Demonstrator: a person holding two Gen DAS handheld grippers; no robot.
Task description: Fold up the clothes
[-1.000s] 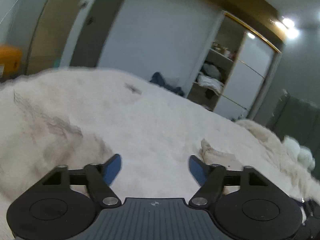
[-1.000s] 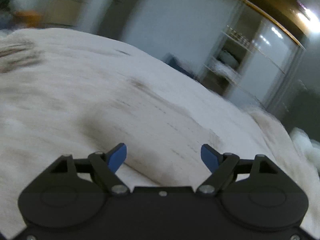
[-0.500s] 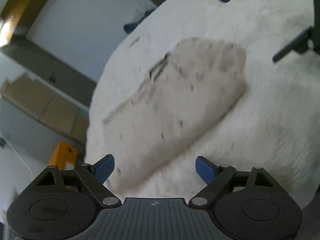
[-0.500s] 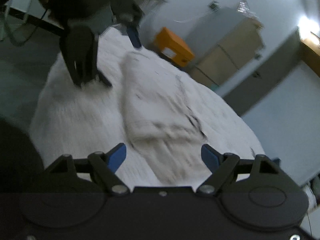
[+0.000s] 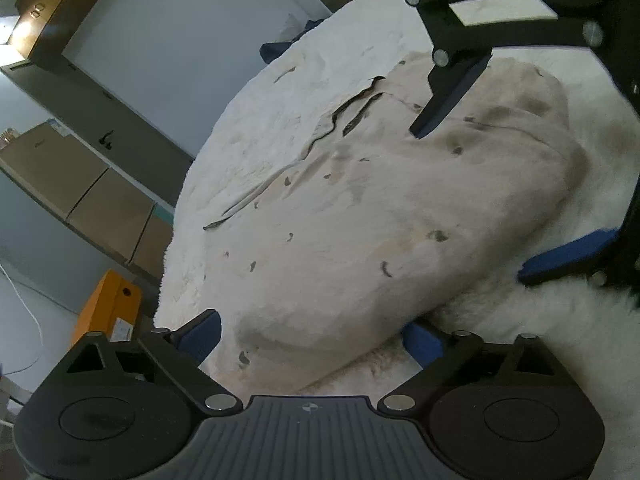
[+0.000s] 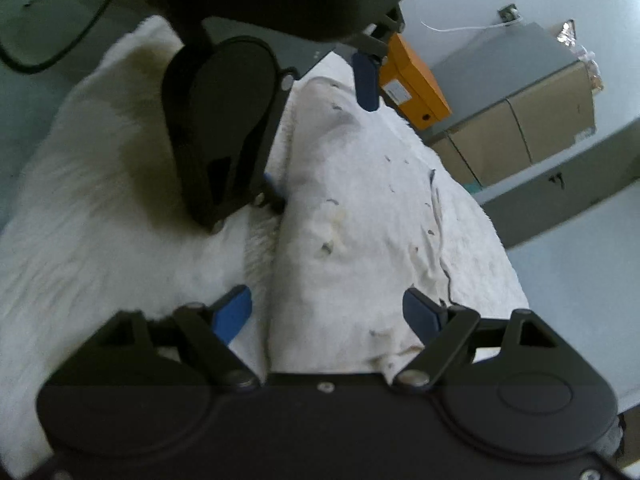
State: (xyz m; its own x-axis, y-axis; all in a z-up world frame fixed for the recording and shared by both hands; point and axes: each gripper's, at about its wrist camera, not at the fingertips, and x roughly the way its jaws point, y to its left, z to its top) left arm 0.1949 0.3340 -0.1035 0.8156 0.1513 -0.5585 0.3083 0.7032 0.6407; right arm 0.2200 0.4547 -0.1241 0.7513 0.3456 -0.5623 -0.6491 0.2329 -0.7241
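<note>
A folded cream garment (image 5: 380, 216) with small dark marks lies on a white fluffy bed cover (image 5: 320, 80). At one end of it is my left gripper (image 5: 312, 340), jaws opening, its blue pads either side of that end and not pressing it. The right gripper (image 5: 508, 180) faces it from the other end. In the right wrist view the garment (image 6: 360, 220) runs away from my right gripper (image 6: 326, 312), which is open and straddles the near end. The left gripper (image 6: 320, 136) hangs over the far end there.
An orange box (image 5: 108, 312) stands on the floor beside the bed, also seen as the orange box (image 6: 416, 84). Brown cabinets (image 5: 100, 208) line the wall. Dark blue clothing (image 5: 276, 48) lies at the bed's far edge. A cable (image 6: 60, 40) runs over the floor.
Both grippers have rolled and swung from looking across the bed to facing each other over the folded garment's two ends. The left jaws stand wider.
</note>
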